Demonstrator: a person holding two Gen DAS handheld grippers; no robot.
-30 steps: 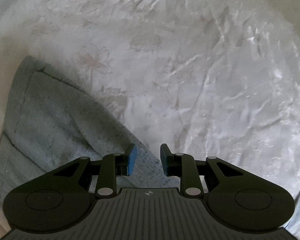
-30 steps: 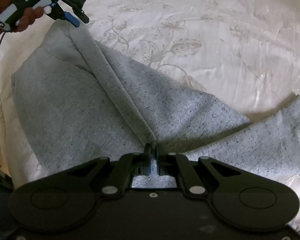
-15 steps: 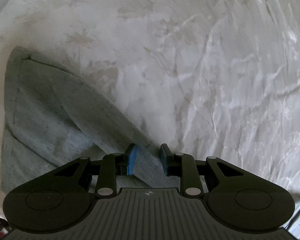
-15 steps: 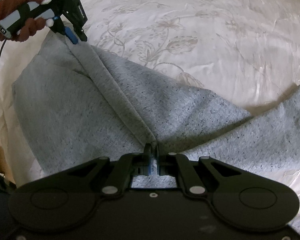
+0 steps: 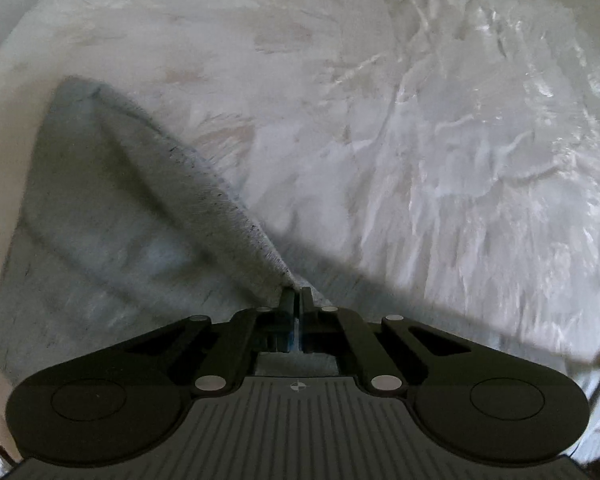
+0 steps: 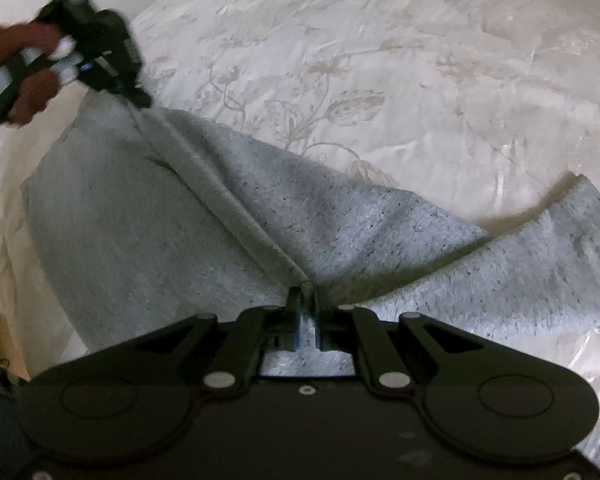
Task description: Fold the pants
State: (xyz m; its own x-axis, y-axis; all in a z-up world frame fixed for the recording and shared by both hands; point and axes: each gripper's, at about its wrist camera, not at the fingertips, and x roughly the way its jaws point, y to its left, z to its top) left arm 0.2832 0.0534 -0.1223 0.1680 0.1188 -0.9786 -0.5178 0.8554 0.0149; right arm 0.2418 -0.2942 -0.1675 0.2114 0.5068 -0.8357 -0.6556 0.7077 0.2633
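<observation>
Item: grey pants, knitted and speckled, spread on a bed.
Location: laid across the white embroidered bedspread, near its edge; one leg is trailed off toward the right of the right wrist view.
Raised ridge: a fold of fabric is drawn taut between the two grippers, so that a straight crease line can be set.
Left gripper: jaws are brought fully together, with the pants edge pinched between them; the far end of the ridge is anchored there. The hand on its handle is seen in the right wrist view.
Right gripper: jaws are nearly together and just opening; grey cloth is still pressed between the pads, at the near end of the ridge.
Stage, as judged: both ends are held, presumably for one half to be carried over the other.
Risk, as judged: slippage at the easing right grip.
</observation>
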